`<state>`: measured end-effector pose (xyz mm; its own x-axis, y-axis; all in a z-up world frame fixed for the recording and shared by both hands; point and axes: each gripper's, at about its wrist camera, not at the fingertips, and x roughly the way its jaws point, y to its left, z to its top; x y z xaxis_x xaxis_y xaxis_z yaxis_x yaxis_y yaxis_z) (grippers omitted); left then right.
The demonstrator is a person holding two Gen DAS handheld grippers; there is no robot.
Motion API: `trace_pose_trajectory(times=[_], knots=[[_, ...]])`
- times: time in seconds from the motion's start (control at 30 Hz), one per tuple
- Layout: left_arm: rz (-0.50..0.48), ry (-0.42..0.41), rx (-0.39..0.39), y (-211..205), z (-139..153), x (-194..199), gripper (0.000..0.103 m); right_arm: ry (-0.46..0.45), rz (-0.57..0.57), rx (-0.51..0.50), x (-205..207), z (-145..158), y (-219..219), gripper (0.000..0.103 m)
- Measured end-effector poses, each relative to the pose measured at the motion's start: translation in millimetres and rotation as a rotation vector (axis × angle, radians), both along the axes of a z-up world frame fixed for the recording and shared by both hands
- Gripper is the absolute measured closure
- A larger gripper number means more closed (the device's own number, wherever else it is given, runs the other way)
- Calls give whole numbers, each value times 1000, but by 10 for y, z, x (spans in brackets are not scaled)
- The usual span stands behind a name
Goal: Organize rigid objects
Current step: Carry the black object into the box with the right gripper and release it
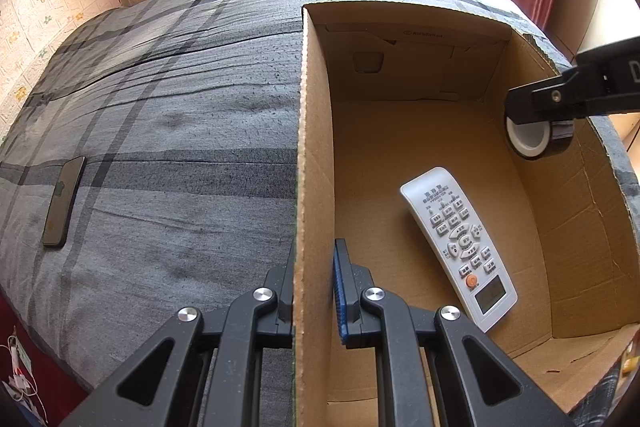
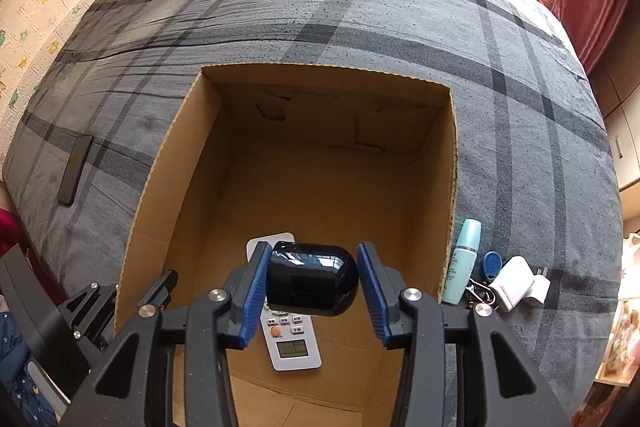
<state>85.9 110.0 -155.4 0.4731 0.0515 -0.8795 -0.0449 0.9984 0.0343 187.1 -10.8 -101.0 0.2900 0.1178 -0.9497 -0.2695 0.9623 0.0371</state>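
An open cardboard box stands on a grey plaid bed. A white remote lies on its floor. My left gripper is shut on the box's left wall. My right gripper hangs over the box with a black tape roll between its blue pads. The left pad touches the roll; a small gap shows at the right pad.
A dark phone lies on the bed left of the box. Right of the box lie a pale blue bottle, a blue key fob with keys and a white charger.
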Motion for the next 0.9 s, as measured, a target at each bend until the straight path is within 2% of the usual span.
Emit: trace_pose_trajectory(times=[0.5, 0.9], knots=[[0, 2, -1, 5, -3, 4, 89, 95, -56, -88, 439, -657, 154, 56], [0, 2, 4, 4, -4, 0, 89, 101, -62, -75, 478, -716, 149, 55]])
